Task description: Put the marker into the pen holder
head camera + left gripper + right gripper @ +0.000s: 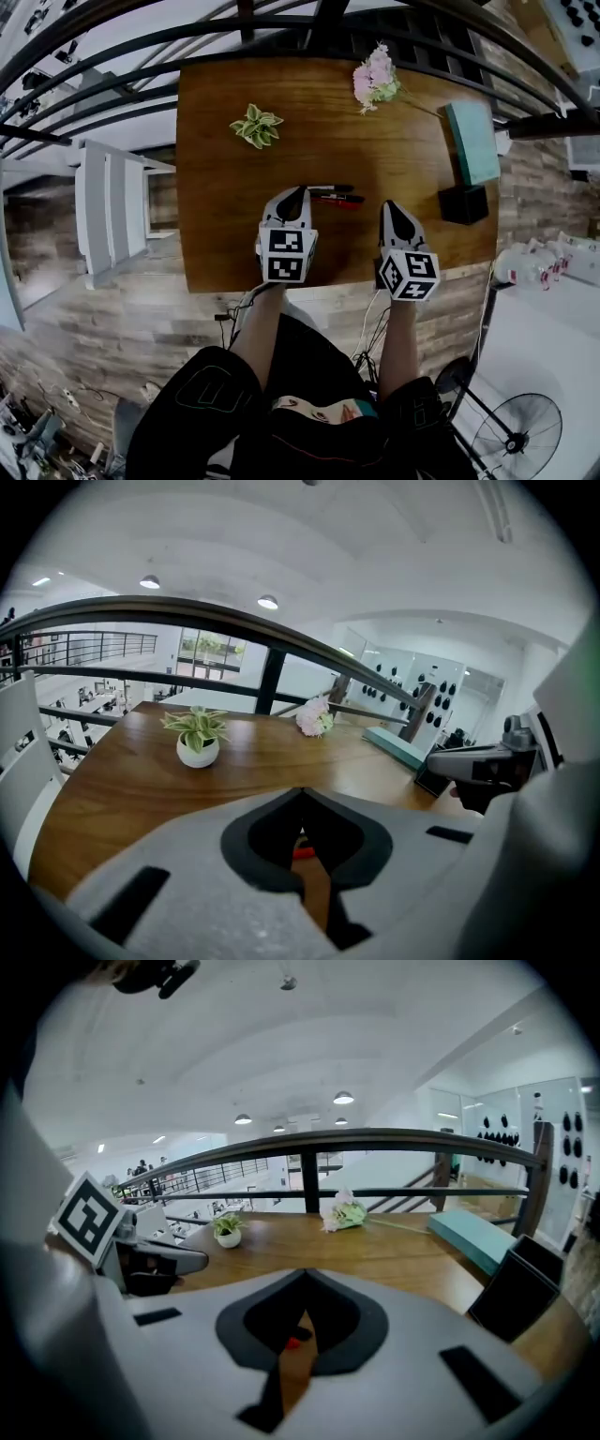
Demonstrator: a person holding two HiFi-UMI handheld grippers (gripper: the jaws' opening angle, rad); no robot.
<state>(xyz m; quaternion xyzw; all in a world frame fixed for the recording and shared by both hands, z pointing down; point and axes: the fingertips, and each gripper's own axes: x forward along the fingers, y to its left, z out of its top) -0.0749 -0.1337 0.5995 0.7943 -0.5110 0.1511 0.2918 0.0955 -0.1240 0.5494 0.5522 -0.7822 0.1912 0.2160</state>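
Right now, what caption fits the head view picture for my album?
Left gripper and right gripper, both shut, near markers on the table; pen holder at right.

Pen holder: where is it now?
Head view: the pen holder stands on the table, right side, at the near end of the teal book, right of the right tongs.

We count two markers on the table (225, 234), a black marker (330, 189) and a red marker (343, 201), lying side by side toward the near edge. There is one pen holder (463, 203) by the right edge, and one teal box (472, 141) just beyond it along that edge. We see one bunch of pink flowers (376, 80) at the far edge and one potted plant (255, 125) toward the far left corner. We count two grippers, the left gripper (293, 193) and the right gripper (392, 206). Off the left edge stands one white chair (108, 211).
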